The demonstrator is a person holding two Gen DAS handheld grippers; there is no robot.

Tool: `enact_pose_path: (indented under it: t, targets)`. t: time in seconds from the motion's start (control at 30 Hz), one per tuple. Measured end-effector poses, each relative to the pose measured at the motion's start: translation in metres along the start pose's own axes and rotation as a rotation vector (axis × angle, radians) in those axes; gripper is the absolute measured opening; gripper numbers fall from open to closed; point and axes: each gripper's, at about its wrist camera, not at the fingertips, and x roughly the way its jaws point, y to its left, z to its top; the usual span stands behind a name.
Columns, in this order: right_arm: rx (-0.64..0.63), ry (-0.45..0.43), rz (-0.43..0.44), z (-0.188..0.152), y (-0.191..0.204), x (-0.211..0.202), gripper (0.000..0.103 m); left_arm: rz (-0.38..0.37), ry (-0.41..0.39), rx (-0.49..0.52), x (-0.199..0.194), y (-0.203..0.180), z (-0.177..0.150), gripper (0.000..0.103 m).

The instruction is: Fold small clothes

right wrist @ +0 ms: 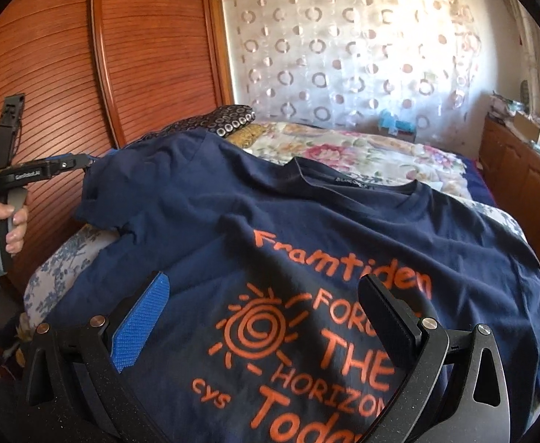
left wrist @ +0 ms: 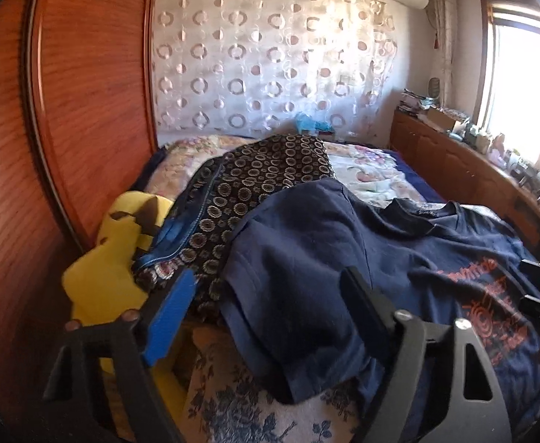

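A navy T-shirt (right wrist: 306, 214) with orange print lies spread front-up on the bed, collar toward the far end. In the left wrist view its left sleeve (left wrist: 299, 258) drapes over the bed's near left corner. My left gripper (left wrist: 270, 295) is open, its fingers either side of that sleeve just above it, holding nothing. My right gripper (right wrist: 266, 310) is open over the orange print, empty. The left gripper also shows in the right wrist view (right wrist: 74, 162) at the sleeve's edge.
A dark circle-patterned garment (left wrist: 262, 177) and a yellow cloth (left wrist: 114, 258) lie at the bed's left side. A wooden wardrobe (left wrist: 85, 92) stands close on the left. A wooden cabinet (left wrist: 465, 170) with clutter runs along the right under a window. A floral bedspread (right wrist: 362, 155) covers the bed.
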Motion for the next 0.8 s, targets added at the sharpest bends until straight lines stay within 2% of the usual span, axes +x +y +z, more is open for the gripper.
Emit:
enact_pose_path:
  t: [0.1,0.2,0.33,0.37,0.43,0.5,0.6,0.8]
  targets:
    - [0.001,0.009,0.009,0.012,-0.004,0.01,0.103,-0.022,0.02,-0.033,0.006,0.005,0.005,0.056]
    - [0.013,0.018,0.028,0.022,-0.008,0.021,0.103,-0.027,0.063,-0.04,0.016,0.008,0.005,0.044]
    - [0.006,0.045,0.05,0.035,-0.011,0.04,0.103,-0.008,0.112,-0.059,0.029,0.015,0.005,0.04]
    - [0.005,0.053,0.056,0.039,-0.013,0.045,0.103,-0.009,0.126,-0.065,0.032,0.016,0.004,0.034]
    - [0.008,0.063,0.07,0.046,-0.016,0.053,0.103,0.0,0.132,-0.058,0.033,0.014,0.004,0.016]
    - [0.013,0.069,0.079,0.051,-0.02,0.059,0.103,-0.005,0.129,-0.044,0.029,0.011,0.005,0.007]
    - [0.018,0.075,0.089,0.055,-0.025,0.068,0.103,-0.016,0.126,-0.01,0.024,0.003,0.012,0.002]
    - [0.04,0.092,0.091,0.053,-0.037,0.079,0.103,-0.061,0.105,0.055,0.009,-0.028,0.031,0.0]
